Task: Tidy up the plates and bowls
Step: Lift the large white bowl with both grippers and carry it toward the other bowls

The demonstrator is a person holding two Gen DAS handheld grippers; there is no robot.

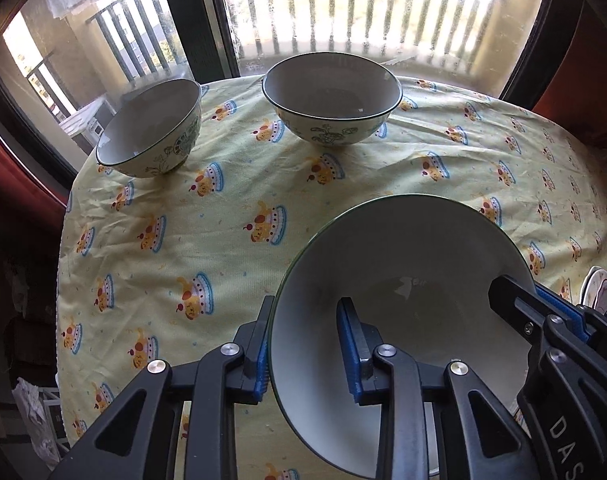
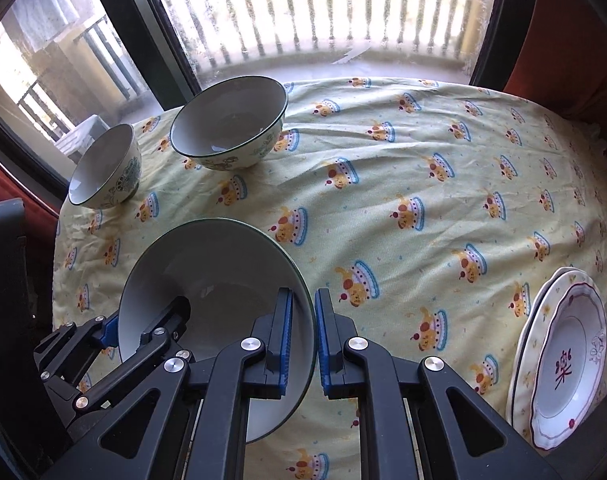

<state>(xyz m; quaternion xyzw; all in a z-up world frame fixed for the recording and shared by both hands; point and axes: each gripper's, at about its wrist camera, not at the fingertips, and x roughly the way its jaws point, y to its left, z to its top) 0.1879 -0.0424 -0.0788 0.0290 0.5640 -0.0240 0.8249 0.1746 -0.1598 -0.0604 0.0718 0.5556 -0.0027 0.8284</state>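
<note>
Between both grippers' jaws, large bowl (image 1: pixel 403 280) rim pinched on 2 sides.

Pale-yellow tablecloth (image 2: pixel 383 208) with cartoon cakes, green-rimmed white bowls (image 1: pixel 403 280), floral maroon-trimmed plates (image 2: pixel 567 364).

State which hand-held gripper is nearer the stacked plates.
Right. The right hand-held gripper clamps the big bowl's rim on the plates' side; the left hand-held gripper clamps the opposite rim.
</note>
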